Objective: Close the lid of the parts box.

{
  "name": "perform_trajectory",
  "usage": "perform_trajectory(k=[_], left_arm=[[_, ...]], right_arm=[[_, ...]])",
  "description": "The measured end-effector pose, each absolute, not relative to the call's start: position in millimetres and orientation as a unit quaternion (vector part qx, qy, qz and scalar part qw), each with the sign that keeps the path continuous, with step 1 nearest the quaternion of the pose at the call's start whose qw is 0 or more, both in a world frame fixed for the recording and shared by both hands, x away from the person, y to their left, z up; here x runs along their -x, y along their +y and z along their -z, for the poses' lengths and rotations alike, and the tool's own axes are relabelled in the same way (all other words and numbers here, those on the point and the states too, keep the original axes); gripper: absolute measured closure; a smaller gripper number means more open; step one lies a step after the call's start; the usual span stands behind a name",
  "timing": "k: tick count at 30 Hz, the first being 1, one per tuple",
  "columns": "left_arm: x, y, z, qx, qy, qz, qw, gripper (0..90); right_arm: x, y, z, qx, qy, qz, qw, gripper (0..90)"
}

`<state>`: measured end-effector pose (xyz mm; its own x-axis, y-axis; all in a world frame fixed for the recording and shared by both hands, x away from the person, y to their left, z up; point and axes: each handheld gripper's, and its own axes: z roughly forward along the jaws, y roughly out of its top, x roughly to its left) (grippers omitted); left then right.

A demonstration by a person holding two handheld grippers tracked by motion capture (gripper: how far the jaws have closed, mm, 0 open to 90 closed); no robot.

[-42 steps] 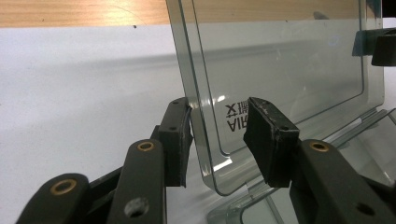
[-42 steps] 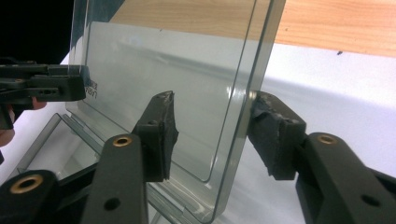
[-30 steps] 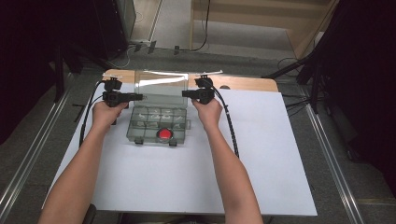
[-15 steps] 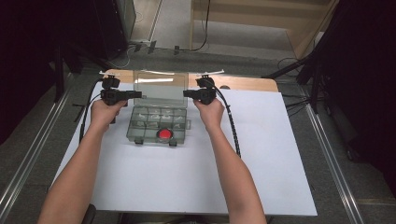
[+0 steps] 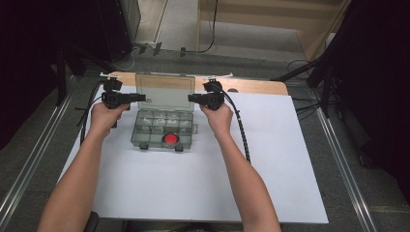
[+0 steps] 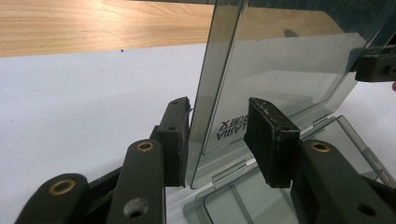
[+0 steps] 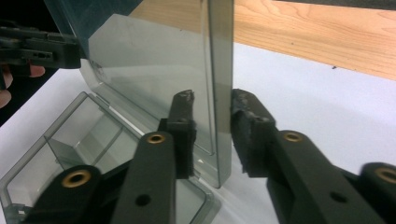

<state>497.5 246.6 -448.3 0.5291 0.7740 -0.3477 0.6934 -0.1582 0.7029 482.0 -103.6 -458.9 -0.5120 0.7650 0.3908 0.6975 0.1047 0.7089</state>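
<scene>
High view: the lid point(image 5: 165, 92) hides both grippers' fingers.

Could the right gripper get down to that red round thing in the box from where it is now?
Probably yes. The lid stands upright at the back, so the red round piece lies uncovered in a front compartment. The right gripper first has to come off the lid's edge, which sits between its jaws.

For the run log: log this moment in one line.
lid: upright | left gripper: jaws astride left edge | right gripper: just opening, astride right edge | red piece: in box
</scene>
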Motion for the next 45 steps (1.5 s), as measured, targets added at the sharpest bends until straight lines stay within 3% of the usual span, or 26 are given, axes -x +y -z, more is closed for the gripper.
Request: perform_trajectory(k=[23, 26, 28, 33, 45], left_arm=[[-486.6, 250.0, 441.0, -0.767, 0.470, -0.042, 0.436, 56.8], [-485.2, 251.2, 441.7, -0.767, 0.472, -0.038, 0.432, 52.2], [-484.3, 252.6, 440.7, -0.767, 0.474, -0.040, 0.431, 43.1], [-479.3, 258.3, 436.6, -0.765, 0.477, -0.036, 0.432, 38.2], [-467.3, 269.2, 431.1, -0.770, 0.485, -0.021, 0.415, 38.1]], right_arm=[[-466.6, -103.6, 454.2, -0.465, 0.752, -0.466, 0.044, 67.2], [-464.5, -103.2, 454.3, -0.461, 0.754, -0.465, 0.046, 67.1], [-463.6, -103.1, 454.6, -0.459, 0.754, -0.466, 0.047, 67.0], [-462.1, -102.3, 454.4, -0.454, 0.758, -0.465, 0.053, 66.7], [-457.5, -103.3, 456.7, -0.443, 0.759, -0.474, 0.056, 65.2]])
